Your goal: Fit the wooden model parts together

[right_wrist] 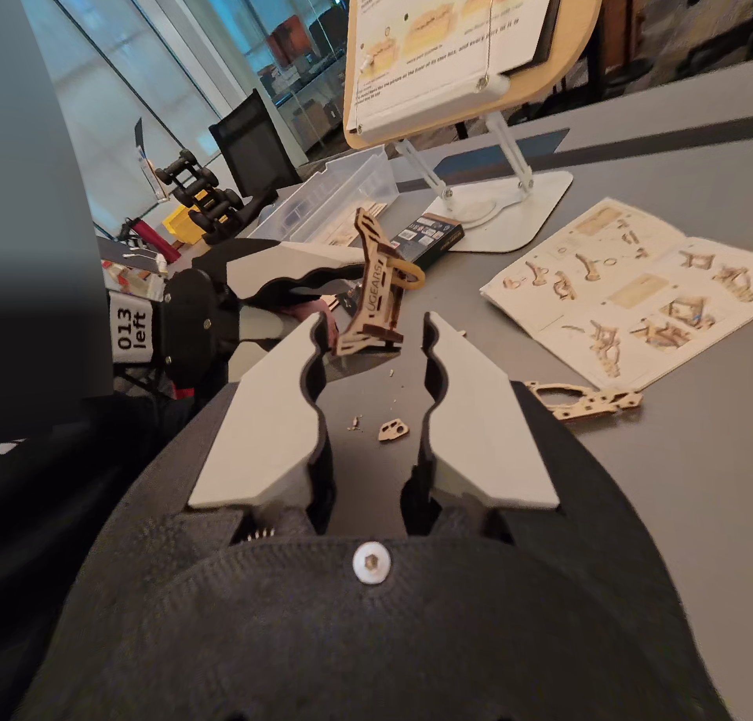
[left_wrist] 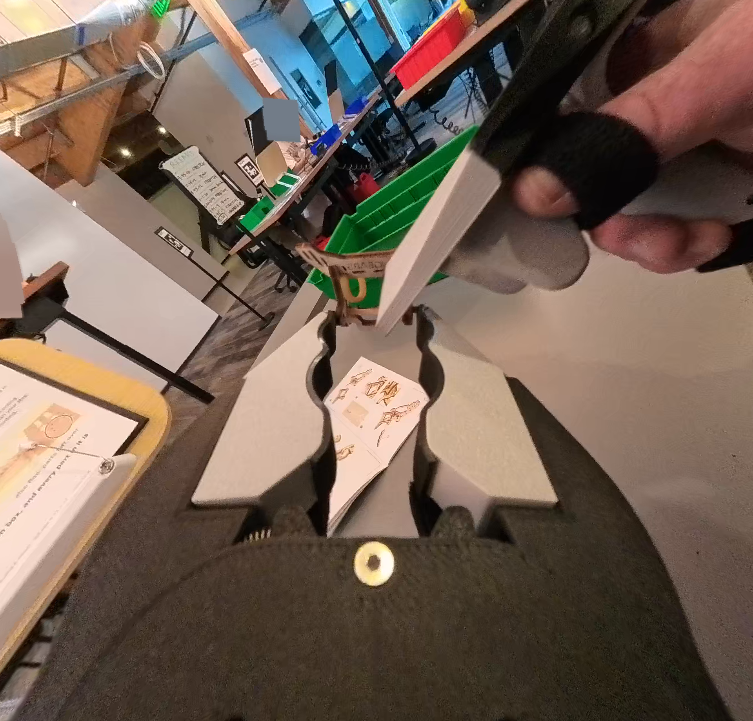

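Two grippers meet over one small wooden model [right_wrist: 373, 294] at a grey table [right_wrist: 652, 497]. My left gripper [left_wrist: 377, 318] pinches the model's base between its fingertips and holds it tilted, clear of the tabletop, with a shadow beneath it. A tan band loop [right_wrist: 411, 273] sticks out from the model's side.

My right gripper [right_wrist: 375, 322] is released, its jaws spread wide with the model standing between their tips. Its left fingertip is at the model's lower edge; I cannot tell whether it touches. From the left wrist view, one pale finger of that gripper crosses in front of the model and hides part of it, and my hand [left_wrist: 672, 131] is wrapped around the handle behind it.

Several loose parts lie on the table under and beside the right gripper: a small cut-out piece [right_wrist: 393, 430] between its fingers, a few crumbs of wood near it, and a longer flat wooden piece [right_wrist: 586, 404] just past the right finger. An open instruction booklet [right_wrist: 635, 294] lies flat beyond that piece. Behind the model are a dark box [right_wrist: 432, 237], a clear plastic tray [right_wrist: 338, 196] and a white book stand [right_wrist: 505, 200] holding a printed page. A green bin [left_wrist: 391, 216] sits past the model in the left wrist view.
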`<state>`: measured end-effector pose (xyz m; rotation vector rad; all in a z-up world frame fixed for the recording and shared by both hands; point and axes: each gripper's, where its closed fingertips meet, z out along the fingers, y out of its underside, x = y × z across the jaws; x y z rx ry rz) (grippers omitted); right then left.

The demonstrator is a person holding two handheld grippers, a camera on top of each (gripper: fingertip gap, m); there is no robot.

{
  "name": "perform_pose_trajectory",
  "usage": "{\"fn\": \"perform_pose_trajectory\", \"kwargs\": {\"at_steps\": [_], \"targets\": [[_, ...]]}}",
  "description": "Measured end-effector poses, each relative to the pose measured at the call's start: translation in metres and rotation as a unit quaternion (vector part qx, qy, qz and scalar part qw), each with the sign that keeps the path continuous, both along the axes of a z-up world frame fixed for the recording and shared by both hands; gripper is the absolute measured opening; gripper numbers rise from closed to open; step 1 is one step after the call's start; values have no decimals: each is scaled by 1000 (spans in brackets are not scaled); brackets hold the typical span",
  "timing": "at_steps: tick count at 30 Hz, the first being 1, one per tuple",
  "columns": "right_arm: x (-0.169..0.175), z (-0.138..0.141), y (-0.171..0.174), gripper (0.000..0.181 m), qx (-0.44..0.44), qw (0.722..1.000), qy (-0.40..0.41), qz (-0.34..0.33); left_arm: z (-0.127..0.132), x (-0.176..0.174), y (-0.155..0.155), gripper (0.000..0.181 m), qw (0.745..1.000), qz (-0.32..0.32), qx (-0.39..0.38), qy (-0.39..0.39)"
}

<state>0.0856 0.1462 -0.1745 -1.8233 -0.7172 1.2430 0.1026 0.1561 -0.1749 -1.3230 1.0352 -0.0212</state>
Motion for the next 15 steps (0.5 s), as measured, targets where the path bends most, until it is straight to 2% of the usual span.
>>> {"fn": "perform_pose_trajectory", "kwargs": {"at_steps": [5, 11, 15], "targets": [[-1, -10, 4, 20, 18, 998, -42, -32, -8, 6, -4, 38, 999, 4, 6, 38], [3, -20, 9, 7, 20, 996, -84, -34, -16, 9, -5, 37, 999, -2, -3, 48], [15, -31, 19, 7, 4, 995, -101, -27, -31, 0, 1, 62, 997, -15, -66, 34]]}}
